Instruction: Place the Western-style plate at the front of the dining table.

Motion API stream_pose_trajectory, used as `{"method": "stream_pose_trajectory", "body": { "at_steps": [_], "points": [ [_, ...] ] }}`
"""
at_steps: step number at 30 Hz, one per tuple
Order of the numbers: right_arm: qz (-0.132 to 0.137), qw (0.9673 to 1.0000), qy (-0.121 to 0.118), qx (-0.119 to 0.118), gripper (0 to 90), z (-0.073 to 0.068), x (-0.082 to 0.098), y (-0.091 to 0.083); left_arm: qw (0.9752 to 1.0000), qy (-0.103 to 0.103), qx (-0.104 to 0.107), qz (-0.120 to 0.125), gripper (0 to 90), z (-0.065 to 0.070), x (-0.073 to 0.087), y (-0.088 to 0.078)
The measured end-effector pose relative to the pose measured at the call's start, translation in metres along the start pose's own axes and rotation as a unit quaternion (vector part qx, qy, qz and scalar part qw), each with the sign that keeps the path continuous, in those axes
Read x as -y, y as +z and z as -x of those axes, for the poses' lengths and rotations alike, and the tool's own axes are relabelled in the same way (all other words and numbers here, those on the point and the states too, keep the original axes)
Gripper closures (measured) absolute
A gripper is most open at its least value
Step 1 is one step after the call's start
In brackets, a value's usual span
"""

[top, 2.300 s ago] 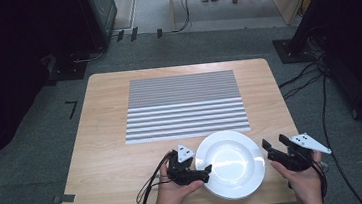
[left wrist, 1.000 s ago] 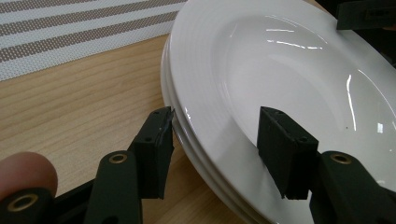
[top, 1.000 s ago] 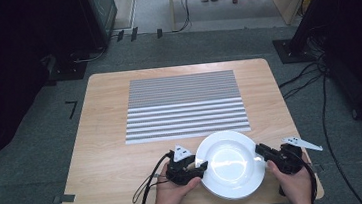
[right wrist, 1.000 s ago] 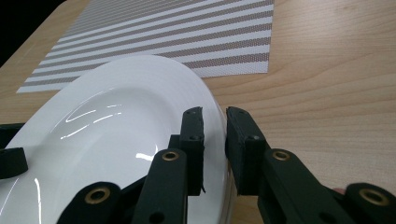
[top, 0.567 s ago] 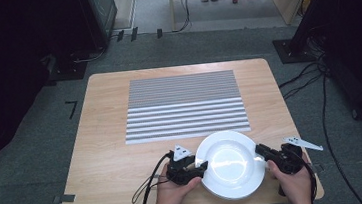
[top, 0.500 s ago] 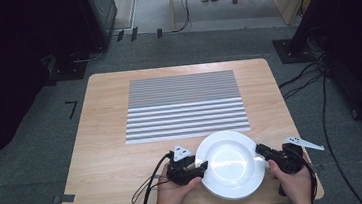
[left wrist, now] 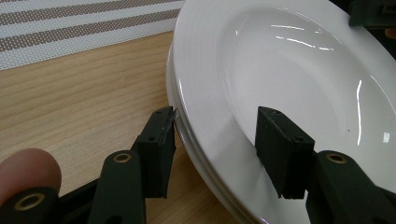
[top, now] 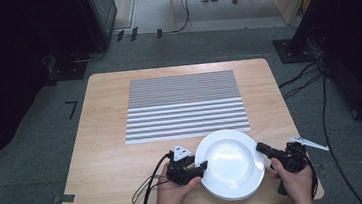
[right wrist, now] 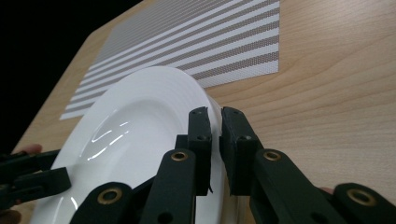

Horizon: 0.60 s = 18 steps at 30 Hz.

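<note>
Two black hand-held grippers at a round white ceramic plate [top: 231,163], low and right of centre in the high view, on a light wooden table [top: 104,159]. Left gripper [left wrist: 212,140] spread wide across the plate's near-left rim: one jaw out over the wood beside the rim, tip just touching the edge, the other jaw over the white inner slope, apart from it as far as can be told. Seen in the left gripper view low in the frame, with a fingertip [left wrist: 28,170] at the bottom left corner. Plate edge there layered, as though stacked on a second plate; hard to tell. Right gripper [right wrist: 215,149] narrowed to a slim gap, pinching the plate's right rim between both jaws, bottom centre of the right gripper view. Grey-and-white striped woven placemat [top: 184,105] lying flat above the plate, its lower right corner near the plate's top edge.
</note>
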State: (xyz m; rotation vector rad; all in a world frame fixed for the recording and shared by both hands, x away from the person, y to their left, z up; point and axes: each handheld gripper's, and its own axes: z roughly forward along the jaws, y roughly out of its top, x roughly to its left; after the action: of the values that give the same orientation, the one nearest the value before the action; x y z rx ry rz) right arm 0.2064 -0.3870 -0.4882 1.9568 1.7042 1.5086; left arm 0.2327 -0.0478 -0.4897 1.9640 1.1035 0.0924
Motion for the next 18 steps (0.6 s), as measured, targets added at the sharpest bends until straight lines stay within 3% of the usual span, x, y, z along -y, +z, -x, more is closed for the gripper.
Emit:
{"method": "stream_pose_trajectory", "body": {
  "at_steps": [5, 13, 18],
  "points": [
    [0.003, 1.0, 0.003, -0.001, 84.3, -0.0004, 0.0002, 0.0001, 1.0, 0.0, 0.0, 0.003, 49.3, -0.0002, 0.0006, 0.0],
    [0.02, 0.9993, 0.022, -0.022, 85.1, 0.0004, -0.0001, -0.0016, 1.0, 0.004, -0.003, 0.008, 50.0, 0.0006, 0.0014, -0.0003],
    [0.011, 0.9997, 0.016, -0.012, 84.7, 0.0018, 0.0012, 0.0008, 0.9999, 0.003, -0.003, 0.01, 50.0, 0.0007, 0.0019, -0.0002]
  ]
}}
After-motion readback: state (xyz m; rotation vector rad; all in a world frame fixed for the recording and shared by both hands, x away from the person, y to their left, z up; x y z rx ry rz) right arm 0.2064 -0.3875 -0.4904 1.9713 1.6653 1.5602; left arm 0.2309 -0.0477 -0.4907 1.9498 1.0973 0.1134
